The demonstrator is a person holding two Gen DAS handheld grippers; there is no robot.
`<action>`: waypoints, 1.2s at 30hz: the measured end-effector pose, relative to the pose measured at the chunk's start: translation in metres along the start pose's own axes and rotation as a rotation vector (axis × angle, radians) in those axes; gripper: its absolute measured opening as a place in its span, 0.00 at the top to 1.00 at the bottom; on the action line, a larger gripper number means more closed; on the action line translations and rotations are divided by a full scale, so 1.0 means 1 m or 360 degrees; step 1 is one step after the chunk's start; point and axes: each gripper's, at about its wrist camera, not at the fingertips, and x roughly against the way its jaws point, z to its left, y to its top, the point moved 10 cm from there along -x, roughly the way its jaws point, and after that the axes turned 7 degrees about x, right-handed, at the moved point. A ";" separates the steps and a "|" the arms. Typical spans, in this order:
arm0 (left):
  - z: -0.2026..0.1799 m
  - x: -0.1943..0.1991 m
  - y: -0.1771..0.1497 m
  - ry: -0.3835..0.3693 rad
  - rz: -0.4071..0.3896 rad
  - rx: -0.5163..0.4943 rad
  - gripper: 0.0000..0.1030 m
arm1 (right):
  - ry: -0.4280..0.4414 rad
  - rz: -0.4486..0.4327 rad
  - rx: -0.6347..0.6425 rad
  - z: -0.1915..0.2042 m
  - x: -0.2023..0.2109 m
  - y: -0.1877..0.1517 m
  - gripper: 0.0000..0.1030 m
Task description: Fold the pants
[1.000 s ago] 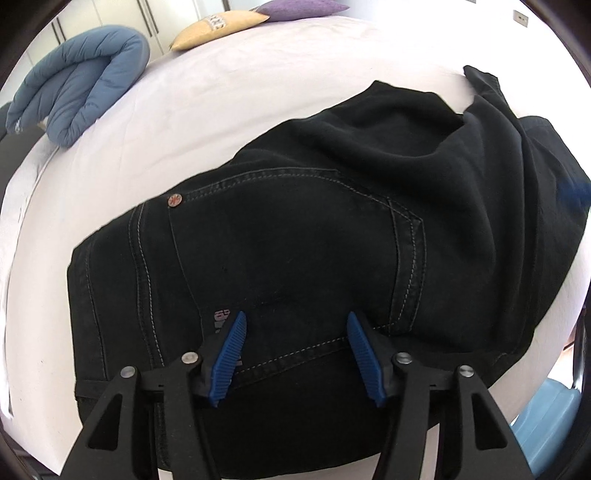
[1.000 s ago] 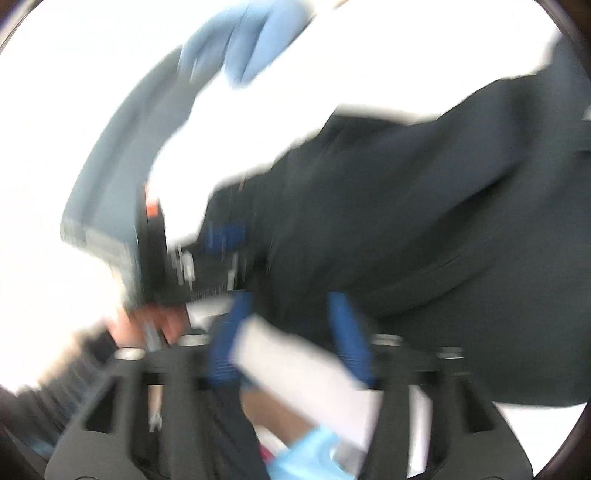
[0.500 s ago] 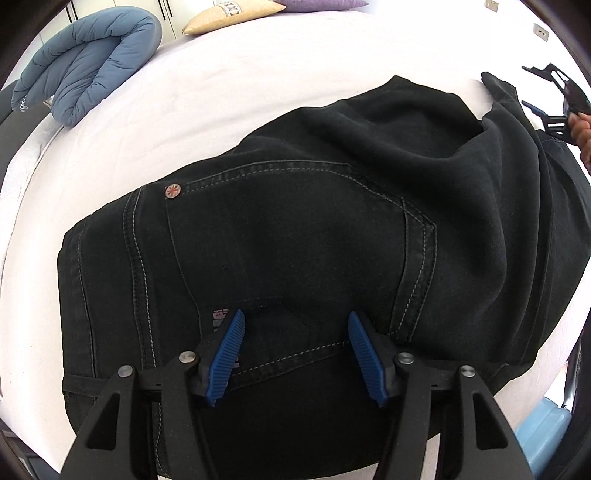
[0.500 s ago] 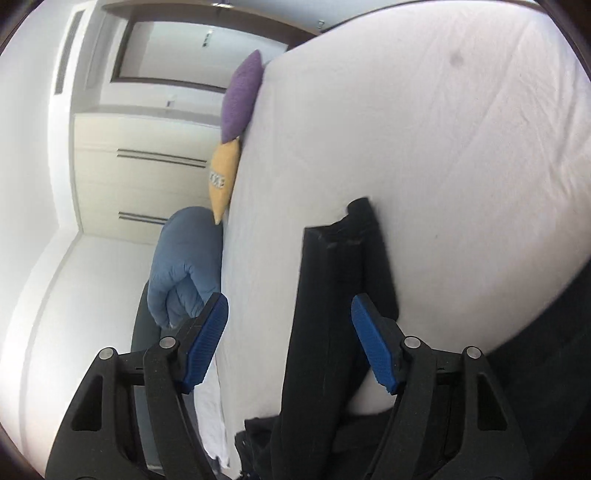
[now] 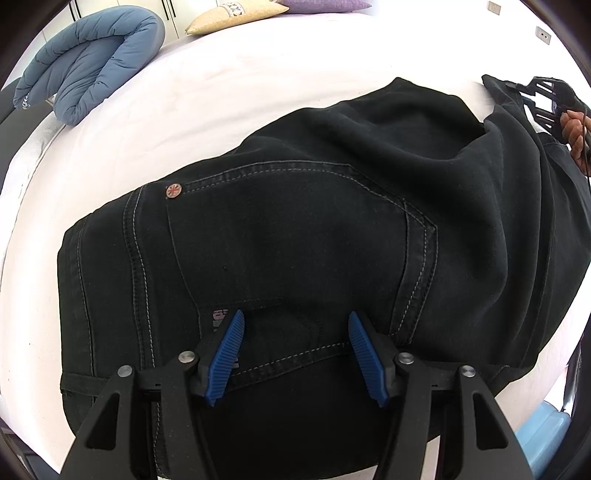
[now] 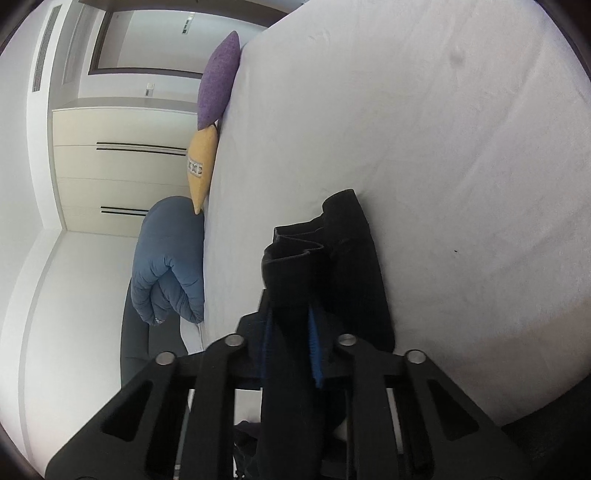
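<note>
Black jeans (image 5: 295, 240) lie folded on a white bed (image 5: 240, 81), back pocket and a copper rivet facing up. My left gripper (image 5: 295, 332) is open and hovers just over the waistband area, holding nothing. My right gripper (image 6: 290, 325) is shut on the bunched leg hems of the pants (image 6: 295, 258), which stick out past the blue pads. In the left wrist view the right gripper (image 5: 546, 99) shows at the far right edge, at the leg end of the pants.
A folded blue duvet (image 5: 92, 59) lies at the bed's far left, with a tan pillow (image 5: 236, 14) and a purple pillow (image 5: 325, 4) beyond it. White wardrobes (image 6: 122, 173) stand behind. A light blue object (image 5: 543, 439) sits below the bed's near right edge.
My right gripper has closed on the leg hems; half a second ago its jaws were wide apart around them. The left gripper stays open over the waistband.
</note>
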 end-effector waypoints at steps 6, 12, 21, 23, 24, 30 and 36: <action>-0.001 0.002 0.000 0.0001 -0.0005 -0.0003 0.40 | -0.0069 -0.0150 0.0103 0.028 0.040 -0.011 0.97; 0.001 0.003 0.000 -0.0011 -0.0014 -0.0001 0.40 | -0.0100 -0.0377 0.0124 0.056 0.138 -0.027 0.98; 0.005 0.005 0.003 -0.0027 -0.0001 0.0029 0.39 | -0.0357 -0.0510 -0.0210 -0.033 0.233 -0.107 0.98; 0.005 0.005 0.004 -0.0024 0.0011 0.0033 0.39 | -0.0366 -0.0531 -0.0264 -0.046 0.242 -0.122 0.98; 0.005 0.004 0.005 -0.0023 0.0017 0.0032 0.38 | -0.0365 -0.0540 -0.0270 -0.048 0.246 -0.125 0.98; 0.006 0.003 0.009 -0.0007 0.0042 0.0048 0.33 | -0.0407 -0.0548 -0.0274 -0.055 0.257 -0.141 0.98; 0.006 -0.001 0.013 0.0013 0.0032 0.0082 0.29 | -0.0399 -0.0575 0.0159 0.000 0.266 -0.155 0.98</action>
